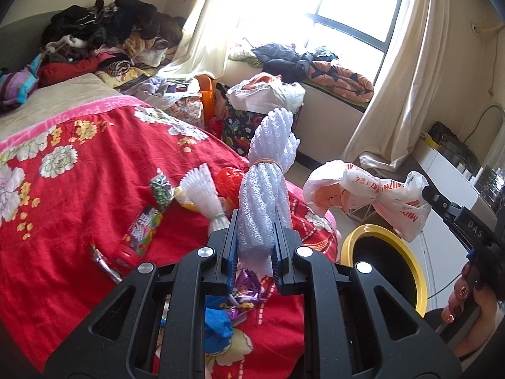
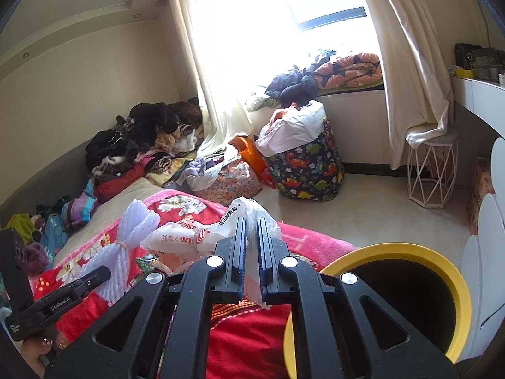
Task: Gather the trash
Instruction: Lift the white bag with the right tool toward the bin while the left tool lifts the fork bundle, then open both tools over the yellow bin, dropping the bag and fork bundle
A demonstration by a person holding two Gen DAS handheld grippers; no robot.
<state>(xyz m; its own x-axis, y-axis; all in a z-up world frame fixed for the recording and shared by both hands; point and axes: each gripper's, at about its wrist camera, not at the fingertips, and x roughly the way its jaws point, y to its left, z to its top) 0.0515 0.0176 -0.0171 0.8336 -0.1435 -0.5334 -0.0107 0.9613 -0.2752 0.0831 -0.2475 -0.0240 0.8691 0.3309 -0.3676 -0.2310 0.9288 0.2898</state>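
A bed (image 1: 79, 170) with a red blanket full of white and yellow flowers, in a messy bedroom. On the blanket near the foot edge: a white ridged foam net tied with a green band (image 1: 203, 195), a red candy packet (image 1: 143, 230), a small bag of green sweets (image 1: 161, 189), a shiny purple wrapper (image 1: 247, 287) and a crumpled blue plastic bag (image 1: 216, 319).

Left tongs (image 1: 252, 246) squeezed narrow on a bundle of white foam fruit netting tied with a tan rubber band (image 1: 268, 170), lifted above the blanket near the foot edge of the bed. Right tongs (image 2: 249, 246) pinched tight on a knotted white plastic shopping bag with red print (image 2: 202, 233), held up off the bed's corner, beside the round black trash bin with a yellow rim (image 2: 410, 300) standing on the floor just past the bed.

At the head end, a heap of dark clothes (image 1: 107, 28). Beyond the bed, cream curtains (image 1: 407, 72) by a bright window (image 1: 356, 3), a dinosaur-print laundry basket (image 2: 304, 164) stuffed full, and a white wire stool (image 2: 432, 170) on the pale floor.
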